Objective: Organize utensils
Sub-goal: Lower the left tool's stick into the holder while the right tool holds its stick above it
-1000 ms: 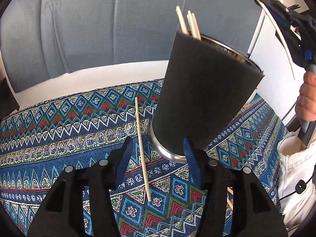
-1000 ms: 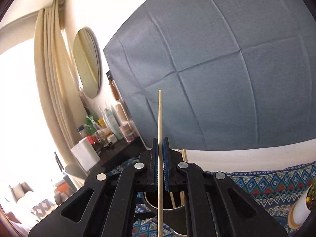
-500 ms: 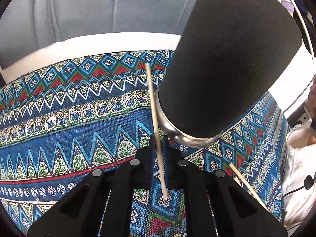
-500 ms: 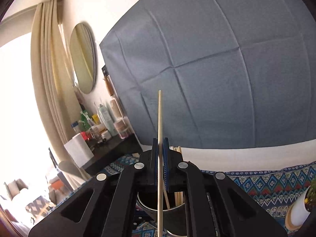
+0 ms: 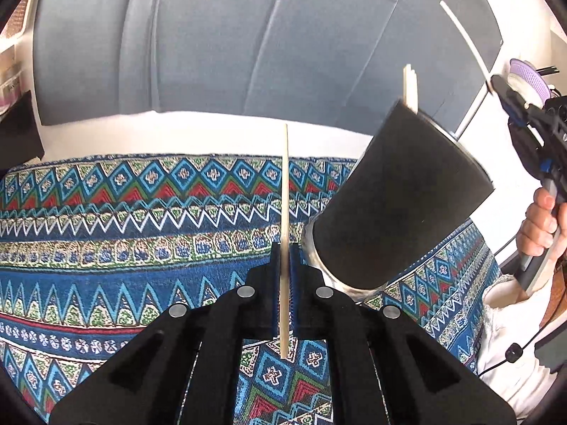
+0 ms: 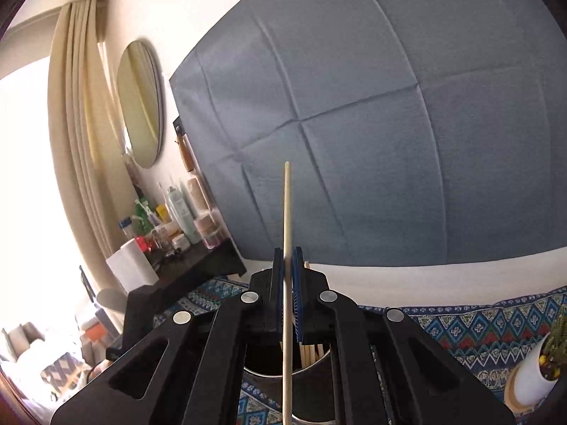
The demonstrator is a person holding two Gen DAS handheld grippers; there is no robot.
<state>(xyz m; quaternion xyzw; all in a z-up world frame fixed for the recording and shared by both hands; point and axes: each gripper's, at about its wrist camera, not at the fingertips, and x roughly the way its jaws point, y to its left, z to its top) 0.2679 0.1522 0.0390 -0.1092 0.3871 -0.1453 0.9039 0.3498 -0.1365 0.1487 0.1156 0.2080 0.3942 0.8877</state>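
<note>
My left gripper [image 5: 284,255] is shut on a wooden chopstick [image 5: 284,191] and holds it above the patterned blue cloth [image 5: 106,248]. The black utensil cup [image 5: 400,198] stands to its right with several chopsticks [image 5: 410,85] sticking out of it. My right gripper [image 6: 288,265] is shut on another chopstick [image 6: 286,212], held upright above the cup [image 6: 312,386]; its lower end reaches down at the cup's mouth. The right gripper also shows in the left wrist view [image 5: 531,124], above and right of the cup.
A white pot with a plant [image 6: 535,372] stands at the right on the cloth. A dark shelf with bottles [image 6: 170,226] and a paper roll [image 6: 131,262] is at the left. A grey-blue backdrop [image 6: 354,124] hangs behind the table.
My left gripper closed on the chopstick that lay on the cloth and lifted it off. My right gripper stayed shut on its chopstick above the cup.
</note>
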